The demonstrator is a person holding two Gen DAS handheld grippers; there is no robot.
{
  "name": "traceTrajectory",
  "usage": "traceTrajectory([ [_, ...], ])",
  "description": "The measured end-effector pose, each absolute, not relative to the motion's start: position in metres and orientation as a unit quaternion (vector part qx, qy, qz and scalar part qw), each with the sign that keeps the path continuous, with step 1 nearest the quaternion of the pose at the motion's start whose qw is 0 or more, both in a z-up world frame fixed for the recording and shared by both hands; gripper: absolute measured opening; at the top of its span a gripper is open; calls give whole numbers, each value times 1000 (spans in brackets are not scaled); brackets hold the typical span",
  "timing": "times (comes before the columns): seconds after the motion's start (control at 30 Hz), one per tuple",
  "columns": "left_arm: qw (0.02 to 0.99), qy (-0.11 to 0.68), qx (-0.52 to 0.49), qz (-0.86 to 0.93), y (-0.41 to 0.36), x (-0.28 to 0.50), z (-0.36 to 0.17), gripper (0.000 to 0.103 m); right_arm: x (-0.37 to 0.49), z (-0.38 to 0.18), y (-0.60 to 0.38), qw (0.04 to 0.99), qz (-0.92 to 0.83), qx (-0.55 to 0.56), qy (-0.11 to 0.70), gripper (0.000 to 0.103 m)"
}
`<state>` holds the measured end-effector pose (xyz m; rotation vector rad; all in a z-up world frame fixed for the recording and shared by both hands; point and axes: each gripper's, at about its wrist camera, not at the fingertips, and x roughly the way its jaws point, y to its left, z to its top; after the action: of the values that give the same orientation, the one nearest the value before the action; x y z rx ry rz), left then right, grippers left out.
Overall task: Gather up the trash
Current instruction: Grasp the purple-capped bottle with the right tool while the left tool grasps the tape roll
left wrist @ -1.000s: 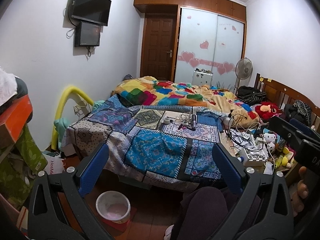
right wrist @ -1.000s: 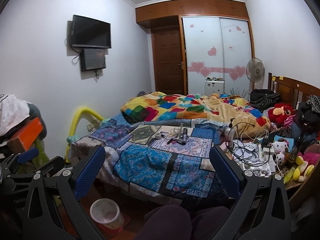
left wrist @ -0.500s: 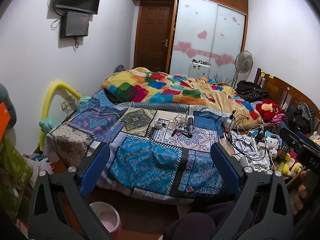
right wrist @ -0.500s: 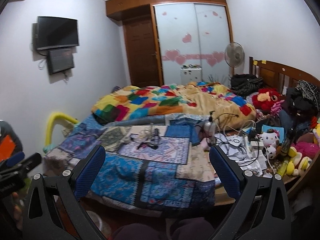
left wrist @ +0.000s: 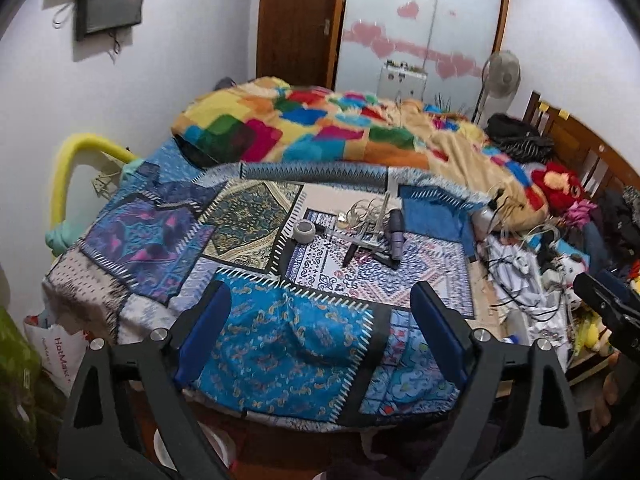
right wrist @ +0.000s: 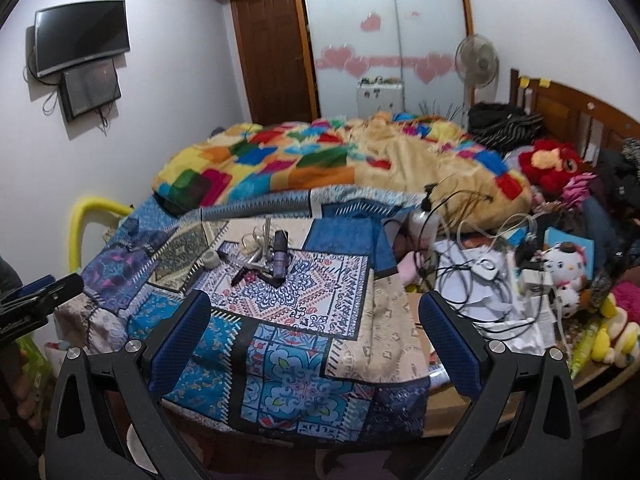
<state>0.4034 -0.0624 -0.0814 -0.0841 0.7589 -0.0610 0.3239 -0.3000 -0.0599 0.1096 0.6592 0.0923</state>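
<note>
Closing in on the bed [left wrist: 280, 352]: both your cameras have tilted down and moved forward over the last second, so the quilt now fills both views and the pale bin that sat on the floor at near left has dropped to a sliver behind the left gripper's frame.

Left to right:
- Yellow foam rail [left wrist: 68, 160] and a HotMaxx bag [left wrist: 60, 356] sit at far left, off the bed. Not obviously trash.
- Left gripper [left wrist: 320, 332]: jaws released, wide apart, nothing between them, hovering over the blue quilt patch at the near edge.
- Mid-bed cluster: a small grey tape roll [left wrist: 305, 231], a microphone [left wrist: 396, 236] on a stand, and a tangle of cables [left wrist: 368, 216]. Looks like gear, not rubbish.
- Right gripper [right wrist: 316, 336]: jaws also released and empty, over the patterned patch just right of centre.
- Right of that, a mess of wires and papers [right wrist: 480, 300] lies along the bed's right edge, with plush toys [right wrist: 568, 264] beyond.

My read: no clear trash item is singled out yet. The likeliest candidates are the loose papers on the right, near your right gripper. The move forward suggests you're still scanning, so the task is at its start. Watch for wires snagging if you go into that pile.
</note>
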Motion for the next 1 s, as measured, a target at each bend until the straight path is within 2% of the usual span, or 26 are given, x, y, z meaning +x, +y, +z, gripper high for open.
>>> traceTrajectory([
  [0.27,910,409,-43,-43,-61,486,-137,91,407,-106,-291,920,78,78,377,103],
  [0.43,901,428,-42,-58,-60,535,-175,79,455,-133,-280,904,107,102,400,102],
  [0.57,894,441,-49,-66,-57,570,-202,72,490,-154,-269,892,125,103,422,86],
  [0.73,886,454,-62,-71,-54,611,-229,56,529,-175,-257,877,148,107,444,63],
  [0.83,885,458,-55,-68,-57,629,-242,54,549,-185,-249,873,152,103,452,50],
  [1.0,885,460,-50,-52,-56,648,-258,54,571,-205,-242,864,149,109,468,47],
])
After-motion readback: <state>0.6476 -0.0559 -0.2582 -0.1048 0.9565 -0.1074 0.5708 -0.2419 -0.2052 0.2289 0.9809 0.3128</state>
